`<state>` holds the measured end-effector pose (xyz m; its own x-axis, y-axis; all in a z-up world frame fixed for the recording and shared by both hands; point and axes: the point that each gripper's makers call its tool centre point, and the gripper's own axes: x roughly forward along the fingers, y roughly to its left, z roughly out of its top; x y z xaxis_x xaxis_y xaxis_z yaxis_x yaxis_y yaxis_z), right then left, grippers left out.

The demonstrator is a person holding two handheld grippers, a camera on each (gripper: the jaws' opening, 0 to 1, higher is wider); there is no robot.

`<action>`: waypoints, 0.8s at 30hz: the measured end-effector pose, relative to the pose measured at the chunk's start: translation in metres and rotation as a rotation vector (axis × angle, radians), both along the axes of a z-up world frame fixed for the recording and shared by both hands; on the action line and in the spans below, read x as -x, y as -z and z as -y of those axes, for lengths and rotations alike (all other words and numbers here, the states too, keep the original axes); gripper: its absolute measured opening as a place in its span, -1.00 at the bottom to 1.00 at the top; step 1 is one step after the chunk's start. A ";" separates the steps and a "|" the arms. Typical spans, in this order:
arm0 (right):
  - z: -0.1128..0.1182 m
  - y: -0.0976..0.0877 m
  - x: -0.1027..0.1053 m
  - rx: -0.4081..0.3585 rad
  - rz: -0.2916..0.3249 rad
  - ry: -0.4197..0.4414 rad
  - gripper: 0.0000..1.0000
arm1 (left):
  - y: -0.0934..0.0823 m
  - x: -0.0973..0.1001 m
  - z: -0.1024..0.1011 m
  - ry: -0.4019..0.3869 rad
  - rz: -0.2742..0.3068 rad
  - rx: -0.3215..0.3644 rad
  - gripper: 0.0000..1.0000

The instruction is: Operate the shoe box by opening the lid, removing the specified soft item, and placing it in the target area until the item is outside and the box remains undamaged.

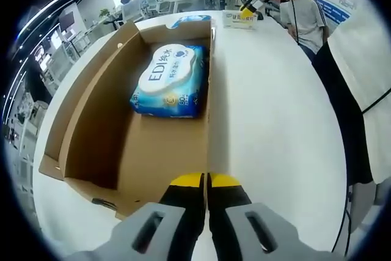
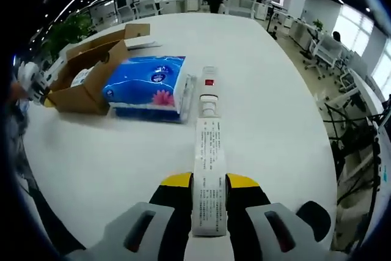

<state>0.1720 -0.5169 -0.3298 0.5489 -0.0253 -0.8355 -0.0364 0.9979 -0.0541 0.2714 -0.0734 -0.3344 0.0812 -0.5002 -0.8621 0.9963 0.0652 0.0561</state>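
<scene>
One soft pack of wet wipes (image 1: 168,82) lies at the far end of the open shoe box (image 1: 85,128), straight ahead of the left gripper (image 1: 206,181), whose fingers are closed on nothing at the box's near right corner; the pack's long axis runs away from them. The right gripper (image 2: 208,183), well apart on the white surface (image 2: 275,120), grips a long printed tube (image 2: 209,163) pointing toward a blue tissue pack (image 2: 146,85), so I judge the left the nearer.

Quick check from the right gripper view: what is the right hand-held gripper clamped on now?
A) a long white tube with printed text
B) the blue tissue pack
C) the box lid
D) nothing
A: the long white tube sits between the jaws of the right hand-held gripper; the blue tissue pack lies apart on the table.
</scene>
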 end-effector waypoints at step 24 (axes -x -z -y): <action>-0.004 -0.015 -0.005 -0.016 0.084 0.038 -0.18 | 0.001 0.000 0.000 0.007 0.003 0.002 -0.99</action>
